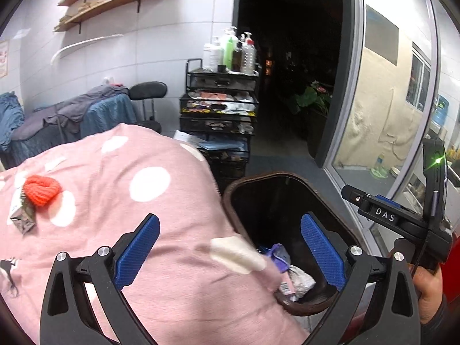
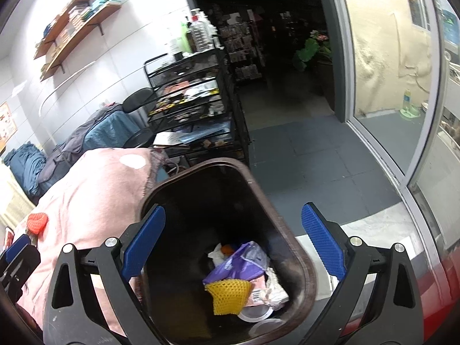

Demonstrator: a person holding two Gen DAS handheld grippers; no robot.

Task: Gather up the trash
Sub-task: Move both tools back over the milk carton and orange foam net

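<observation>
A brown trash bin point(image 1: 276, 174) point(image 2: 224, 162) stands beside a bed with a pink dotted blanket point(image 1: 161, 230) point(image 2: 86, 189). Inside the bin lie a purple wrapper point(image 2: 238, 264), a yellow foam net point(image 2: 228, 293), crumpled paper and a clear lid. My right gripper point(image 2: 233, 241) hangs open and empty over the bin's mouth. My left gripper point(image 1: 230, 250) is open and empty, straddling the blanket's edge and the bin's rim. On the blanket at the far left lie an orange knitted piece point(image 1: 41, 191) point(image 2: 37, 221) and a crumpled silver wrapper point(image 1: 23, 221).
A black mesh cart point(image 1: 220, 106) point(image 2: 195, 100) topped with bottles stands behind the bin, with a black chair point(image 1: 148, 90) beside it. A dark doorway and a glass sliding door point(image 1: 388, 100) are to the right. Grey floor tiles point(image 2: 302, 166) lie beyond the bin.
</observation>
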